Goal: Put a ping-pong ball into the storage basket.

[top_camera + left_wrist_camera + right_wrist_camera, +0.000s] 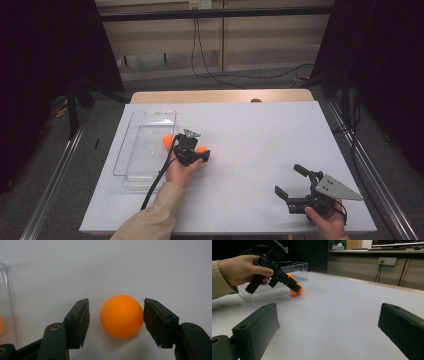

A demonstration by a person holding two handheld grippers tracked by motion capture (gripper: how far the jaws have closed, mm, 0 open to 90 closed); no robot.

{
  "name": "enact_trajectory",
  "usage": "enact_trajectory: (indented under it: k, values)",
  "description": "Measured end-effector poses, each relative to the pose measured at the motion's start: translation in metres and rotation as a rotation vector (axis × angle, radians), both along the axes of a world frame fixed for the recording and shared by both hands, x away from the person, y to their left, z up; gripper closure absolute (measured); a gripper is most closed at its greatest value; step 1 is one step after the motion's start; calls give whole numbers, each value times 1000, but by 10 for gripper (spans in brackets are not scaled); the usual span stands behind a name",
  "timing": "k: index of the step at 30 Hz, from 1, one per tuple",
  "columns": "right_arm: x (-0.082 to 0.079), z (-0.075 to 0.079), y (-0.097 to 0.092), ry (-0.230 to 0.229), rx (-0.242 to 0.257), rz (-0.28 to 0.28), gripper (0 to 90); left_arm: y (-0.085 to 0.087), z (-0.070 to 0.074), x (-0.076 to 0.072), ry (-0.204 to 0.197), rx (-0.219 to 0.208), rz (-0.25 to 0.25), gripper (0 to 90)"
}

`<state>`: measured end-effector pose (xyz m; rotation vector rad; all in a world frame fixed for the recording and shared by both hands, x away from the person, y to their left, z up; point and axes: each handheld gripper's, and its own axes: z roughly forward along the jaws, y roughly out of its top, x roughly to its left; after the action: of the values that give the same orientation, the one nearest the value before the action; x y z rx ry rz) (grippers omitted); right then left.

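A smooth, matte orange ball (121, 316) rests on the white table (260, 135) between the narrowed, not yet gripping left tongs (116, 320); the right tongs (290, 180) gape wide.

Lab/test room, not a home. Bare white table (260, 150) on plain floor, black curtains (45, 60) both sides, metal rails (50, 180) along floor, loose cables (240, 77) by wall. Wall socket (386, 261) w/ plugs, monitor (397, 243) on back bench. Clear plastic tray (145, 145) on table.
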<state>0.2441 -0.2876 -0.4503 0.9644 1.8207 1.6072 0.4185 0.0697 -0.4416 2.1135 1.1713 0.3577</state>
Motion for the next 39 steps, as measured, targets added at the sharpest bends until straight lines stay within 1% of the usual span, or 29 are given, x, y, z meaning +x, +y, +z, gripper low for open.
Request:
enact_trajectory:
  k: [5,7,18,22,26,31,36,39]
  values:
    - [0,0,0,-2,0,1,26,0,0,0,-3,3,-1,386]
    - [0,0,0,-2,0,1,25,0,-1,0,0,-3,2,385]
    - [0,0,0,-2,-1,1,26,-1,-2,1,8,-1,-4,406]
    - [0,0,0,-2,-1,1,26,-2,-3,1,14,-6,0,406]
    - [0,0,0,-2,-1,1,25,-2,-3,1,13,3,-5,408]
    - [0,0,0,-2,0,1,26,-2,-4,0,20,1,5,412]
    - [0,0,0,-4,0,1,26,-2,-4,0,31,7,-4,422]
    - [0,0,0,-3,1,1,25,-2,-5,0,33,7,1,425]
